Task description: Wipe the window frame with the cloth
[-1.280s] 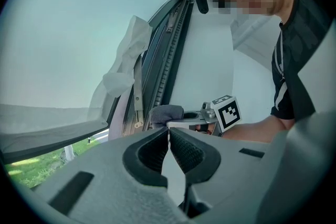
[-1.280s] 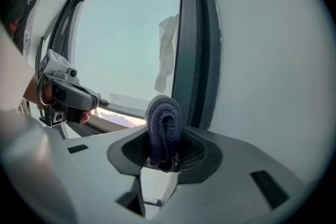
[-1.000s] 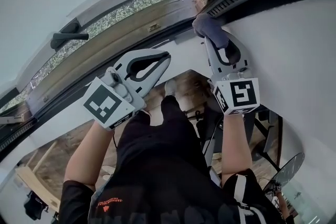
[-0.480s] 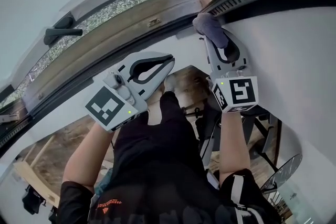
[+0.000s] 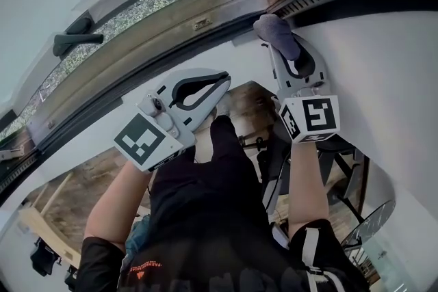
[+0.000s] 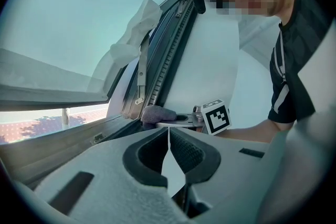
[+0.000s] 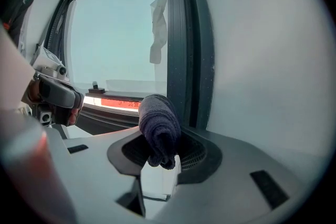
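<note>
Head view: left gripper (image 5: pixel 220 84) hangs just below the window frame (image 5: pixel 164 27), jaws together, nothing in them. Right gripper (image 5: pixel 282 51) is clamped on a dark cloth (image 5: pixel 276 31), which is up against the frame's right corner, next to the white wall (image 5: pixel 369 65).

Left gripper view: jaws meet tip to tip with nothing between them. The cloth (image 6: pixel 157 113) is ahead at the frame's foot.

Right gripper view: the rolled cloth (image 7: pixel 157 123) sticks up out of the jaws, just beside the dark frame upright (image 7: pixel 184 44).
</note>
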`<state>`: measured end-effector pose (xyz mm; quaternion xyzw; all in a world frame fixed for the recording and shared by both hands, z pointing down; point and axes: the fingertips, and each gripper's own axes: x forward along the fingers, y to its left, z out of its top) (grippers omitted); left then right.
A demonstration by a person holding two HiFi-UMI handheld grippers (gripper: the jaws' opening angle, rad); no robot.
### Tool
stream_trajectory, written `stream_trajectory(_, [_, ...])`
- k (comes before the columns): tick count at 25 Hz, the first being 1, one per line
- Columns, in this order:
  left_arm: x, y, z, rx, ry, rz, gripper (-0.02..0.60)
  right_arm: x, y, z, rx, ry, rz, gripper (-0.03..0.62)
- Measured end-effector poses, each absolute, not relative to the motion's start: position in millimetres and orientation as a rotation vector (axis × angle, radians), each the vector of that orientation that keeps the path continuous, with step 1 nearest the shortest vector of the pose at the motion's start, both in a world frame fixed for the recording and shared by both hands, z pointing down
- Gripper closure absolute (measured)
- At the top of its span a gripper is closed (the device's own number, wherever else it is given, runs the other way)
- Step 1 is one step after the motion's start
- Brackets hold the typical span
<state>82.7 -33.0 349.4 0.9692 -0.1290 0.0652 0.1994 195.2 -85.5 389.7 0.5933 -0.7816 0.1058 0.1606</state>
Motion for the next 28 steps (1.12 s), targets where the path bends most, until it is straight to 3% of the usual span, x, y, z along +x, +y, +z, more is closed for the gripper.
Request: stream_trajectory(28, [79.0, -14.7, 373.0, 2.650, -0.377, 0.190, 0.554, 189.5, -84.8, 419.1, 1.691, -2.259, 0.435, 0.476])
